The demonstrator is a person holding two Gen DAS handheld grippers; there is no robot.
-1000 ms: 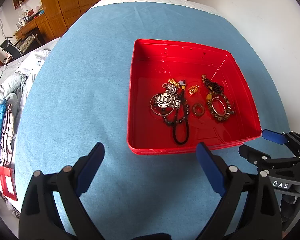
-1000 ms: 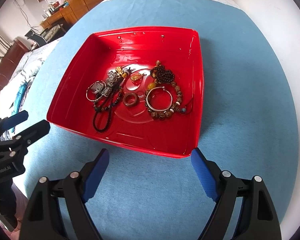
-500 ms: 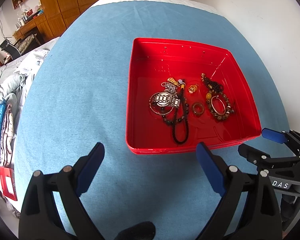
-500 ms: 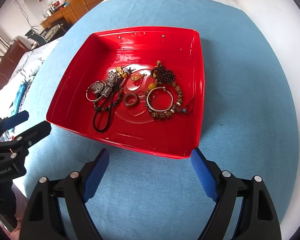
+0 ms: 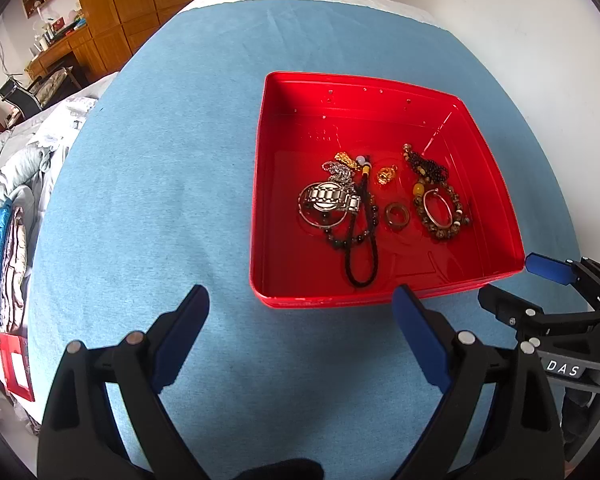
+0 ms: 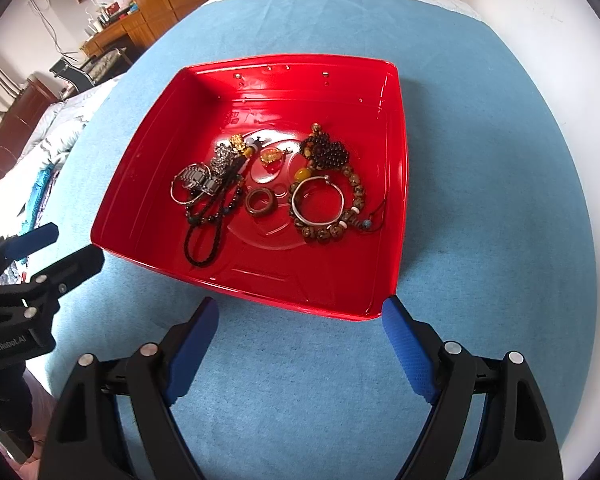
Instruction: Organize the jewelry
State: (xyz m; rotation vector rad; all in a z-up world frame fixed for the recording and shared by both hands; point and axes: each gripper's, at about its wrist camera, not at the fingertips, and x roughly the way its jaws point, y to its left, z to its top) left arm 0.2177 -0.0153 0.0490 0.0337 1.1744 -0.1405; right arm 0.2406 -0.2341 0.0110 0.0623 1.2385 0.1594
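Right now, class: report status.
Left gripper and right gripper open, empty. Jewelry heaped in red tray. Nothing in the way.

Bright, even daylight, glare on the red tray, sharp centre, strong fisheye bending and dark corners

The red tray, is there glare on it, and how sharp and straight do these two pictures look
Left wrist view: the red tray shows only a mild sheen on its far wall, the jewelry is sharp, and fisheye bends the blue cloth into a dome. Right wrist view: bright glare streaks the tray's far wall, the beads stay crisp, and the corners darken.
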